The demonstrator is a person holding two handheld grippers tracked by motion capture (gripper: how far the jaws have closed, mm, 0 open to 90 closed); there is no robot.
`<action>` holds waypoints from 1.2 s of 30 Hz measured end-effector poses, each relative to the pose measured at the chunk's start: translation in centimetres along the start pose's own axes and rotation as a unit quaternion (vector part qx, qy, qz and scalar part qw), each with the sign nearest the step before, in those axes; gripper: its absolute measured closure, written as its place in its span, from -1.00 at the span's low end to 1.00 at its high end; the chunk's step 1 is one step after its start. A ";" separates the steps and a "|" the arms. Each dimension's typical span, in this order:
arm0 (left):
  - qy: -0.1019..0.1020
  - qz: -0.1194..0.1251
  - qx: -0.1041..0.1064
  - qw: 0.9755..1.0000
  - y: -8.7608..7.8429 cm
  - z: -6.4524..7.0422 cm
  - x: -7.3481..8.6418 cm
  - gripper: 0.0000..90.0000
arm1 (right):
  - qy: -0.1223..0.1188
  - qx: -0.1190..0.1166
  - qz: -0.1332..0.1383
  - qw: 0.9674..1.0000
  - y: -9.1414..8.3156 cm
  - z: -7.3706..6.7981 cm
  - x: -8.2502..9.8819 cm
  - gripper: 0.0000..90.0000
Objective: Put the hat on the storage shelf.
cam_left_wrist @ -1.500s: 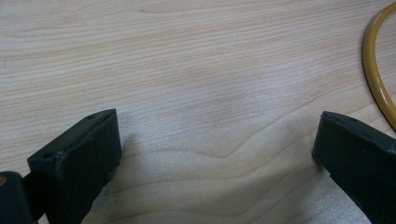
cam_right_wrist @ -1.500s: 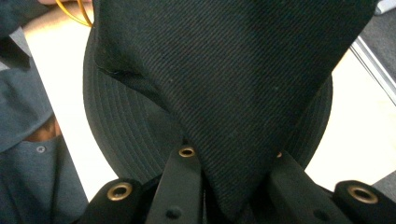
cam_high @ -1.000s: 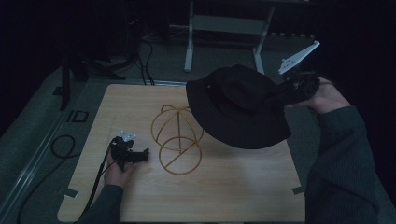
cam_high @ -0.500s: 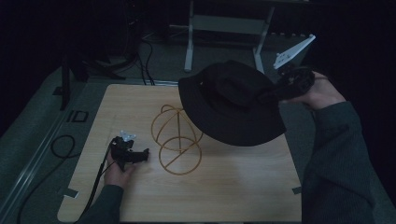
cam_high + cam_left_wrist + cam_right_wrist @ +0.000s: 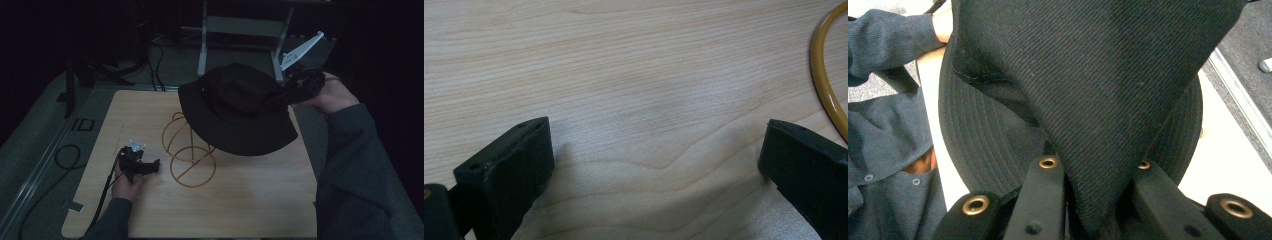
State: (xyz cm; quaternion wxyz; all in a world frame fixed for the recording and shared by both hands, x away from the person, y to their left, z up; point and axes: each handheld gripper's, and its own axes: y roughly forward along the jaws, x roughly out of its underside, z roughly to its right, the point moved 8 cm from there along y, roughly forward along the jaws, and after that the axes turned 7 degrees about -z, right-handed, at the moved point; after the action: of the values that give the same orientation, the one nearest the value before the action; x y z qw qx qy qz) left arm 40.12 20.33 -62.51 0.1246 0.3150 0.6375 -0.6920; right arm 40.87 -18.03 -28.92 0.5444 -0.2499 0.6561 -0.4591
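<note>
Right hand-held gripper [image 5: 280,95] clamping brim-down black hat [image 5: 235,110]

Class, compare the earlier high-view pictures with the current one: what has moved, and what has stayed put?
The right tongs, clamped on the black hat, carried it leftward, toward the yellow wire stand. The left tongs stayed open on the table; the stand did not move.

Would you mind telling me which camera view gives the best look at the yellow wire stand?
The high view: the whole yellow wire stand shows on the table, partly under the black hat held by the right tool. The left gripper view catches one curved stretch of its base ring. The right gripper view gives hat fabric instead.
</note>
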 end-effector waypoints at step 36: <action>0.001 -0.001 0.000 1.000 0.0 0.1 0.0 -0.97 | -0.036 -0.021 -0.016 0.999 3.9 -1.6 -4.9 0.89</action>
State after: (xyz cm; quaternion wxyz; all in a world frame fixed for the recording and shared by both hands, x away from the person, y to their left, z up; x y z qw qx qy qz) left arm 40.10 20.24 -62.51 0.1238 0.3149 0.6382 -0.6916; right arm 41.39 -11.69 -29.98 0.5546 -0.2881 0.6416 -0.4447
